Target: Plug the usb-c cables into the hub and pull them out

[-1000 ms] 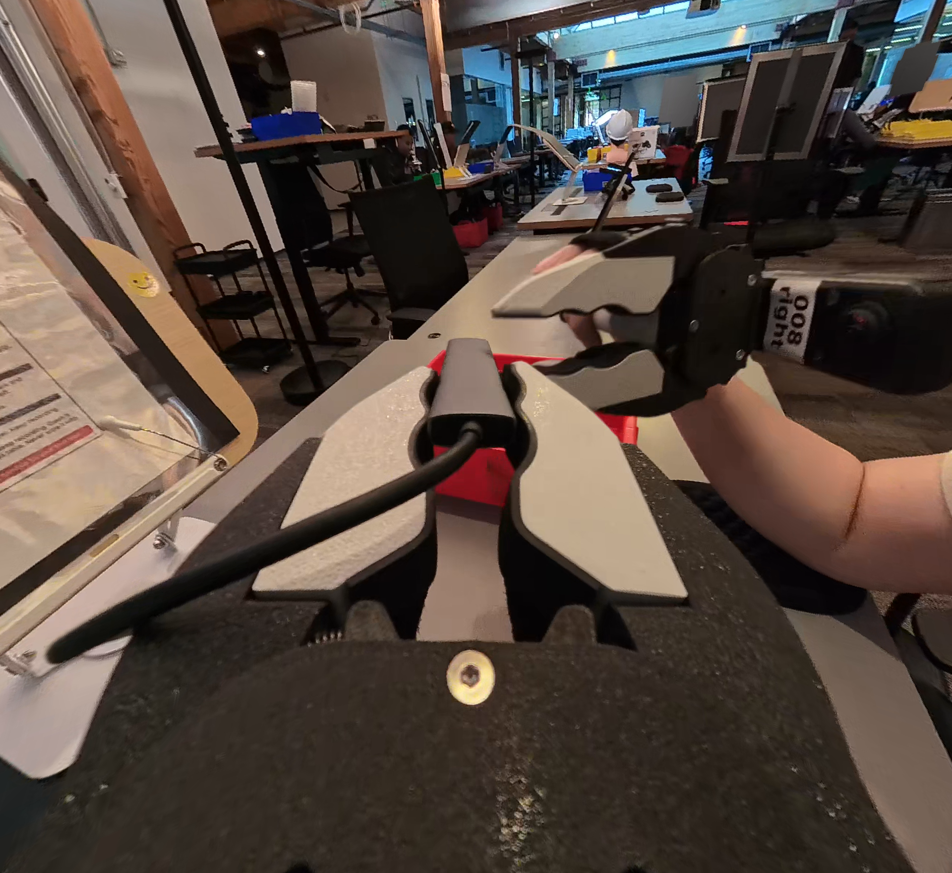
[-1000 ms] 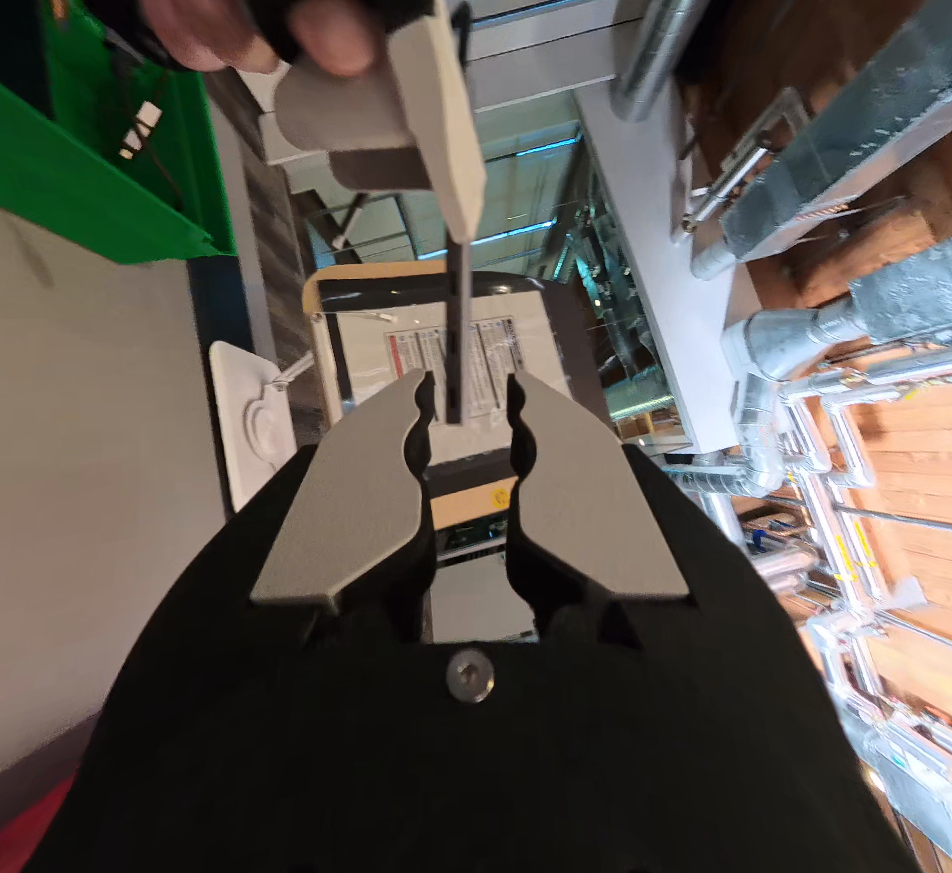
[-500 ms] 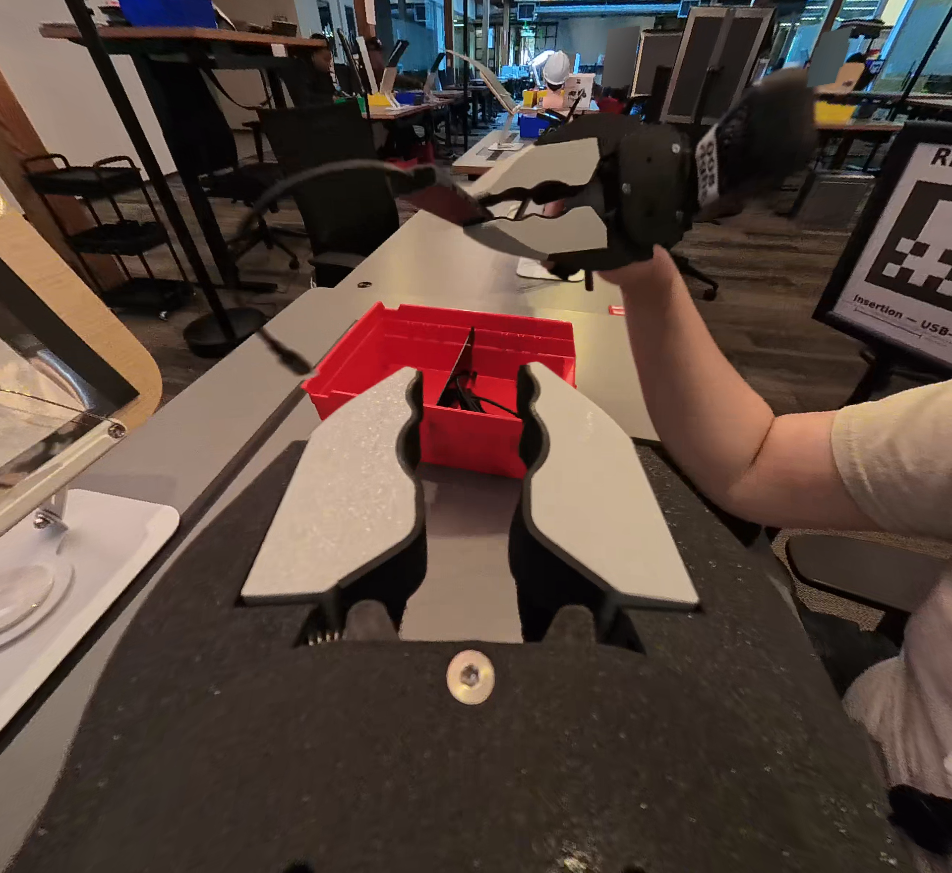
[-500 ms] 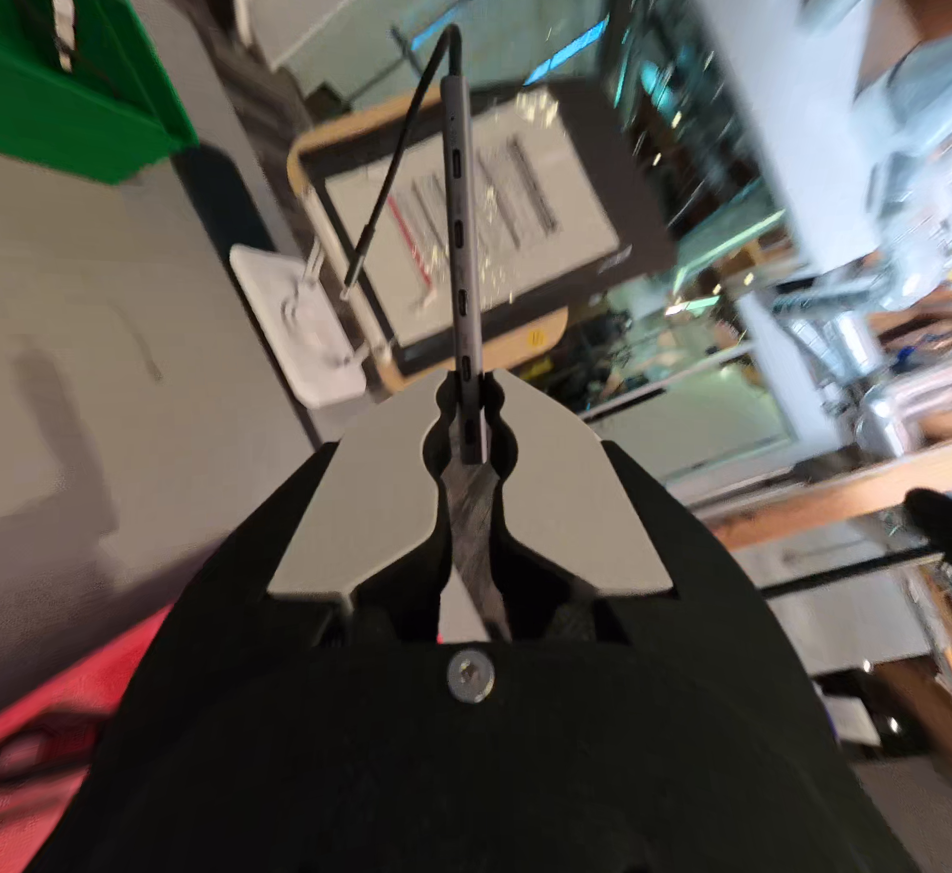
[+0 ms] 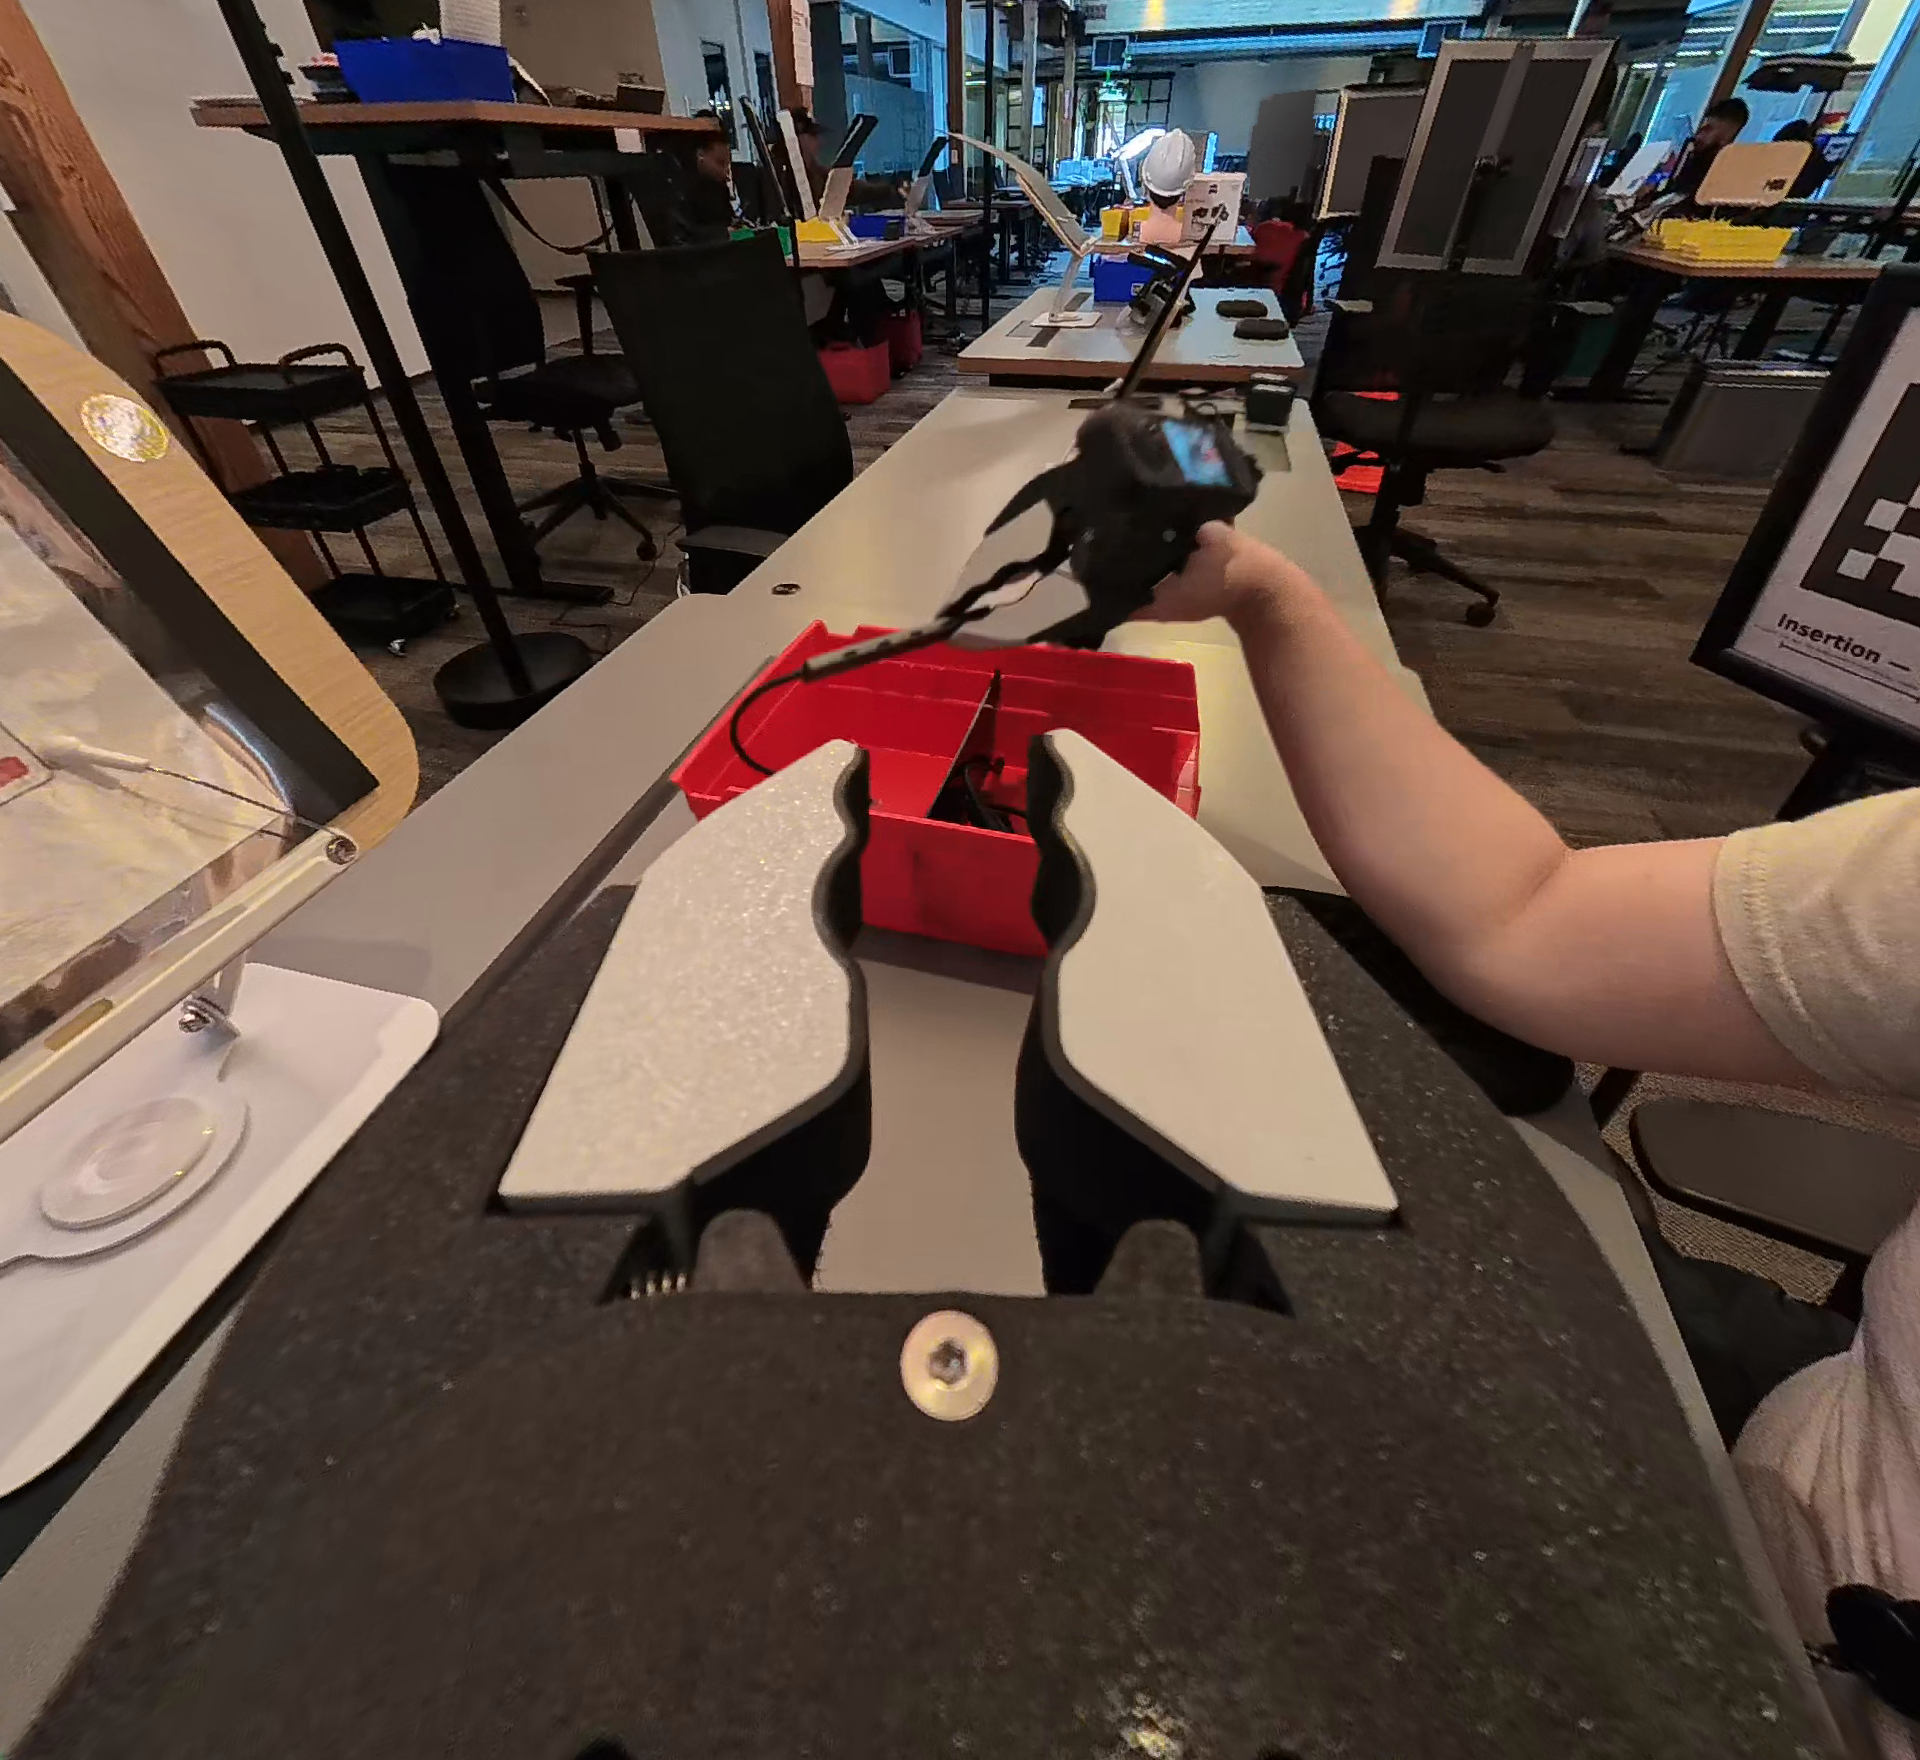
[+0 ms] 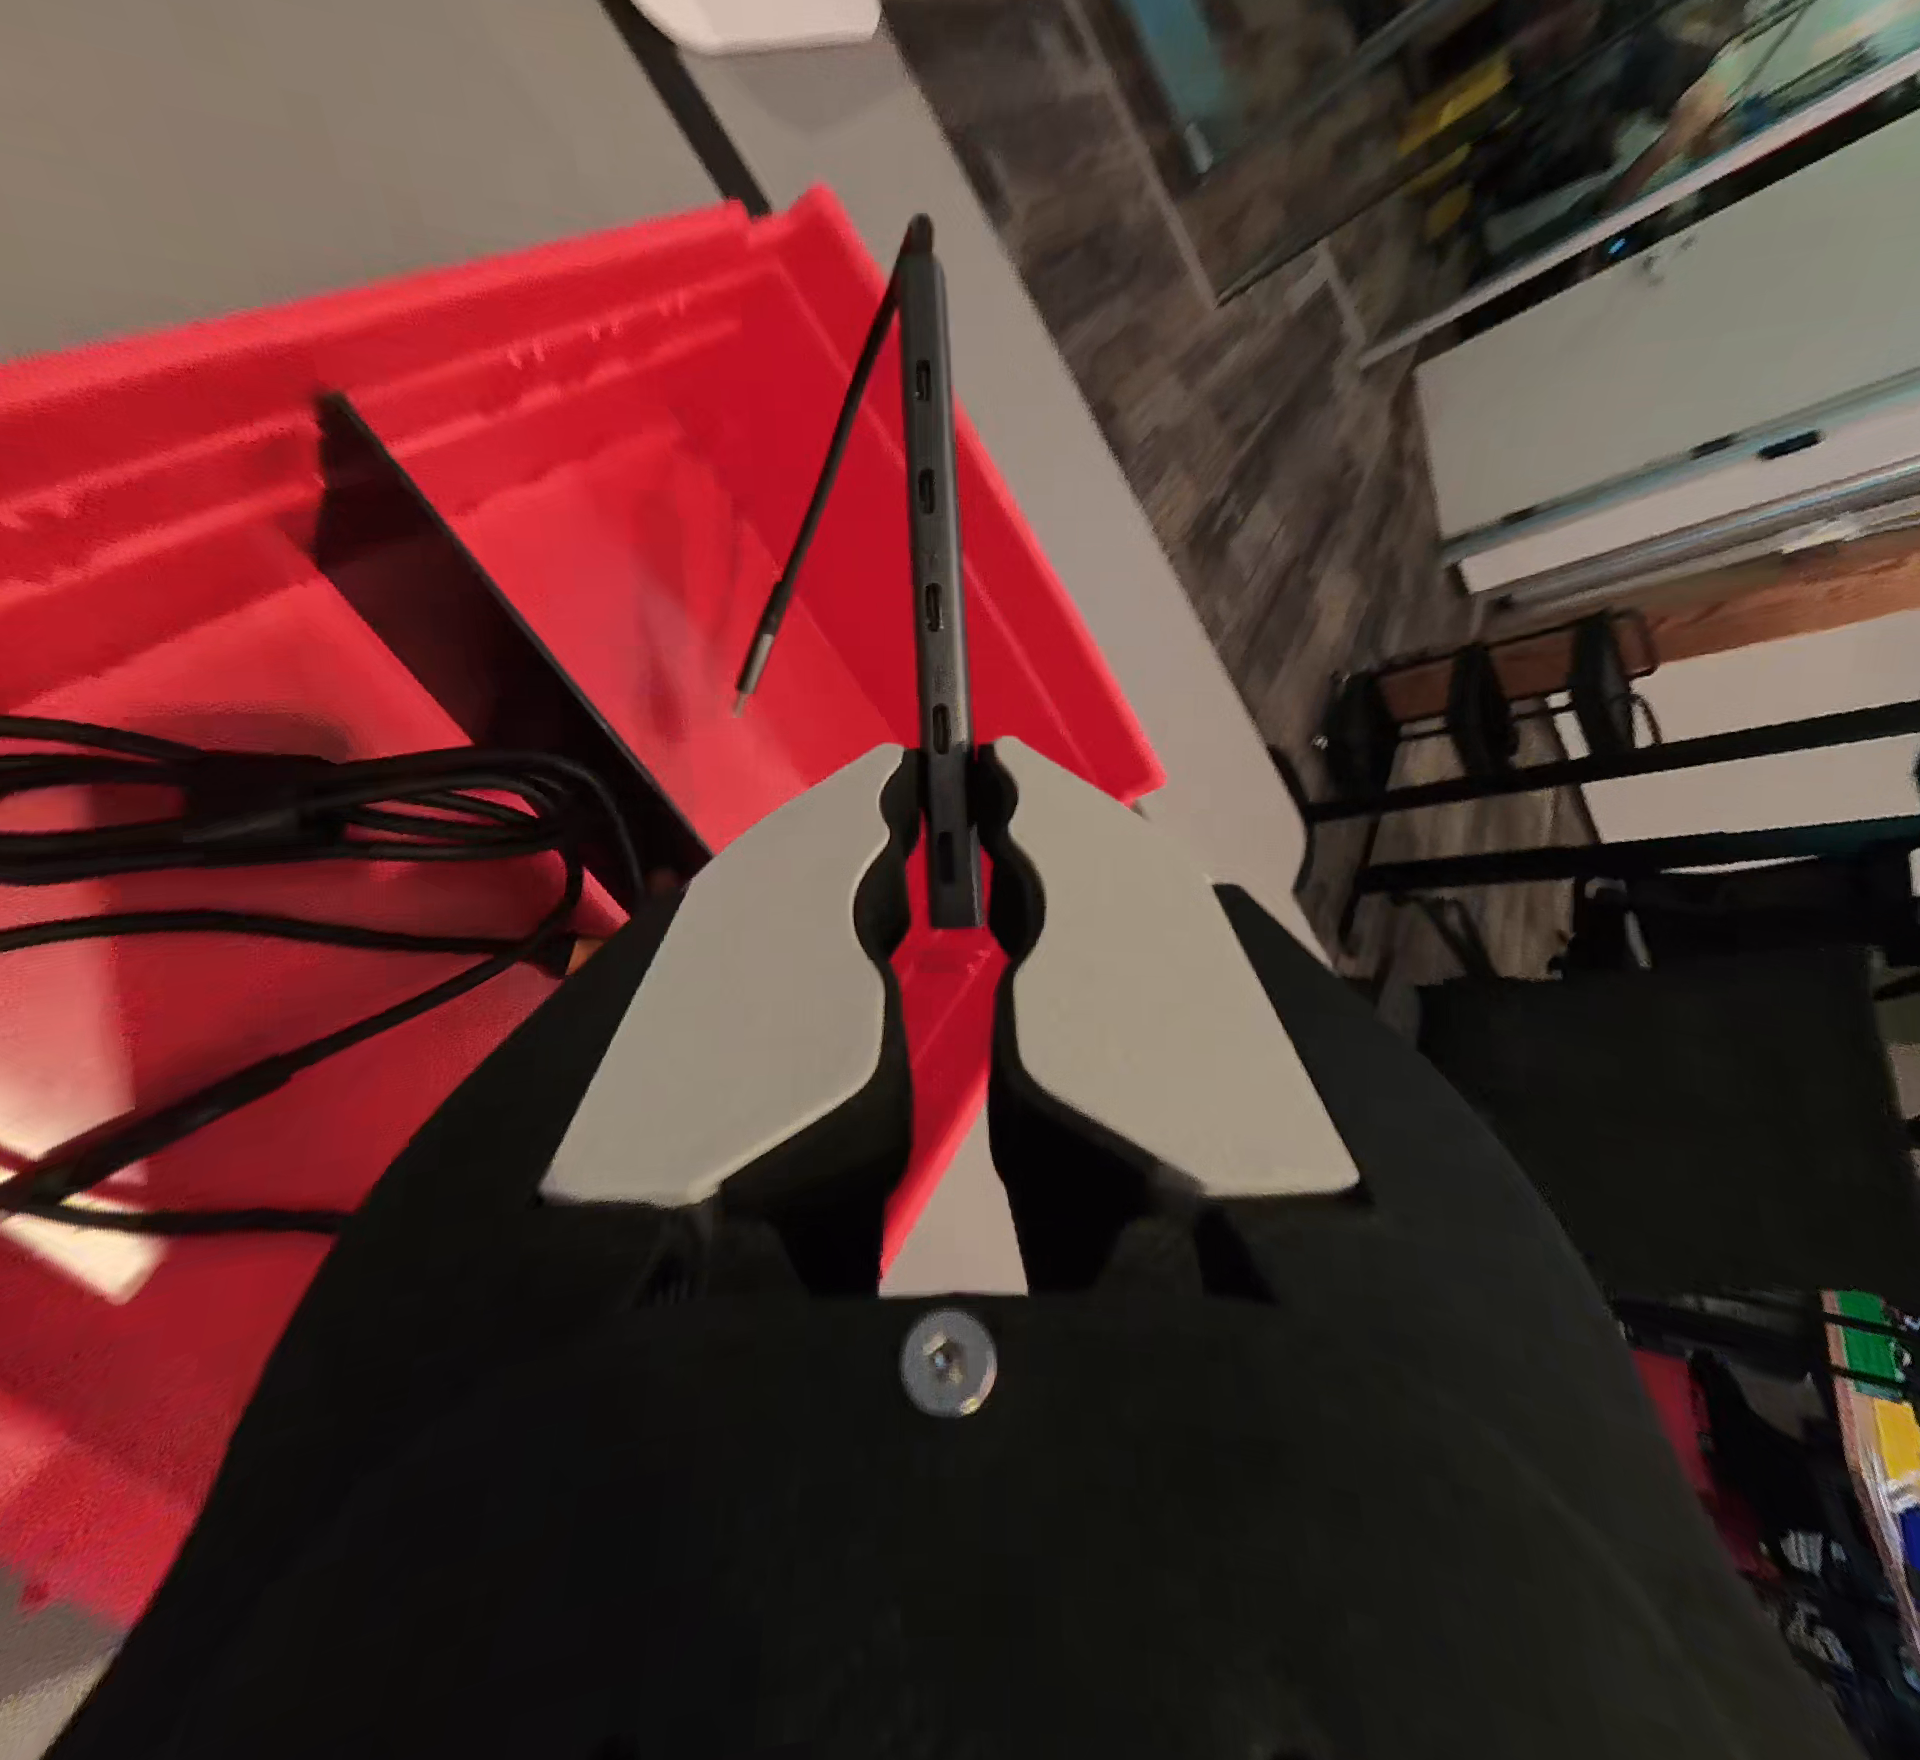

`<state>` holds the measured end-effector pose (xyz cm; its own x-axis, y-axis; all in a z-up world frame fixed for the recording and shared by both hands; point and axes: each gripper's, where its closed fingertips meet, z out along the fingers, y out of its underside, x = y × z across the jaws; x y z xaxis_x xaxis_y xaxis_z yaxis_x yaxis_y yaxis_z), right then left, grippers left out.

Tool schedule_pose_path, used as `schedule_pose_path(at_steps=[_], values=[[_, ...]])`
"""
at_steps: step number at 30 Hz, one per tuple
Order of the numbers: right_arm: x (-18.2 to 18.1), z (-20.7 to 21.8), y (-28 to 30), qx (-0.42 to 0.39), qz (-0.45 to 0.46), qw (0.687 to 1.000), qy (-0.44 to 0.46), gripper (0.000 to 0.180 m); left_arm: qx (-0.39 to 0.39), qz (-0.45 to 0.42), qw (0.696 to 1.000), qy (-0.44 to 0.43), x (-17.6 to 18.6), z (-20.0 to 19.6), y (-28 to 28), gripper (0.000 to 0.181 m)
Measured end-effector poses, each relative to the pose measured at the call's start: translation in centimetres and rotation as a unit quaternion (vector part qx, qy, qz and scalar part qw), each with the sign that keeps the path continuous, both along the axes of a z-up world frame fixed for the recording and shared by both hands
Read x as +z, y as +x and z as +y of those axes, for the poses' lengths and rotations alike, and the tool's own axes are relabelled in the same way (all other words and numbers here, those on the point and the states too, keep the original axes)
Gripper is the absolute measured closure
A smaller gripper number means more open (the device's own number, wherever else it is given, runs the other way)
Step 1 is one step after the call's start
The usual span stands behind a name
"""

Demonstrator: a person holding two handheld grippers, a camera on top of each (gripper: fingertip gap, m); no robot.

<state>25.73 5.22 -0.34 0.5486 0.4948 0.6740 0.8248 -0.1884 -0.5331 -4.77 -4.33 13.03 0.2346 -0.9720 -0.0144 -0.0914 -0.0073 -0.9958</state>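
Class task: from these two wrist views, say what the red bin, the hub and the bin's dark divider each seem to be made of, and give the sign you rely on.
Red bin: probably moulded plastic, slightly glossy; uniform colour, ribbed walls.
Hub: dark grey matte casing, metal or plastic, I cannot tell; thin flat edge with cut port slots, pinched by the right gripper.
Divider: thin dark sheet, likely plastic; blurred, so uncertain.

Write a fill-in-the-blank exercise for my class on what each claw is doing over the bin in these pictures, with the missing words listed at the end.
1. The right claw is shut on the slim dark ____, whose short cable dangles free.
2. The left claw is ____ and holds nothing.
3. The bin on the table is ____ in colour.
4. A black divider splits the bin, and the coiled black cables lie ____ it.

Missing words: hub; open; red; inside
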Motion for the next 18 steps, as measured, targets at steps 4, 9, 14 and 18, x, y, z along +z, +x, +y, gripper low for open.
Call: schedule_pose_path(at_steps=[4,9,14,18], values=[[-4.6,2.4,0.1,-0.021,-0.018,0.997,-0.066,0.168,0.006,-0.005,1.000,0.004,0.3,0.1,-0.5,0.153],[-6.5,3.3,0.8,-0.068,0.011,0.992,-0.102,0.167,0.012,-0.008,1.000,0.006,0.6,0.3,-0.9,0.153],[-7.1,3.2,1.6,-0.084,0.039,0.989,-0.111,0.167,0.016,-0.008,1.000,0.008,0.7,0.3,-1.1,0.153],[-7.6,2.7,2.0,-0.091,0.048,0.986,-0.130,0.167,0.018,-0.010,1.000,0.007,0.7,0.4,-1.3,0.153]])
